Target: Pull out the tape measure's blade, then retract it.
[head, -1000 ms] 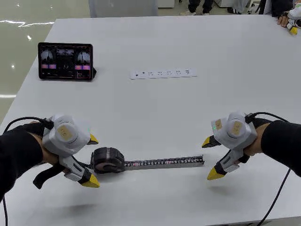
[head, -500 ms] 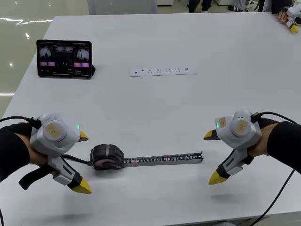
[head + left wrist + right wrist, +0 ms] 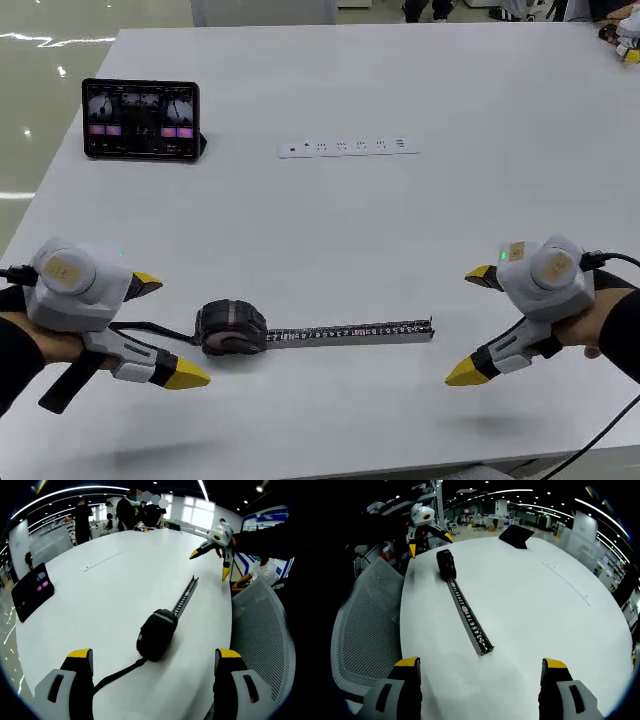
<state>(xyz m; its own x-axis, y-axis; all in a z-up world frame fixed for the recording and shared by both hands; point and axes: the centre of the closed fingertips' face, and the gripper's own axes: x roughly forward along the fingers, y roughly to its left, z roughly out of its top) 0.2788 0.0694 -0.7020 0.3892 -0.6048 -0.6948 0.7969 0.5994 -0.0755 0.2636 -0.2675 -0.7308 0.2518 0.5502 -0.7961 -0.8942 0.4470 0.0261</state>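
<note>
The tape measure (image 3: 231,327) is lying on the near part of the white table (image 3: 400,230), its dark round case to the left and its blade (image 3: 350,332) stretching flat to the right, ending at the hook (image 3: 430,327). A black strap (image 3: 150,328) is trailing from the case toward the left.

The left gripper (image 3: 178,330) is hovering just left of the case, jaws spread wide and touching nothing. A second ago those jaws were flanking the case; now they are sitting clear of it, with the strap running between them. The right gripper (image 3: 461,325) is hanging to the right of the hook, jaws apart too, and has drifted a little farther from the blade's end than before. The blade itself is keeping the same drawn-out length, so it looks to be holding on its own.

That suggests the pull-out half is finished and both tools are releasing. Retraction is still waiting: the case will likely need gripping again.

Farther off, a power strip (image 3: 347,147) is lying mid-table and a tablet (image 3: 141,120) is standing at the far left.
</note>
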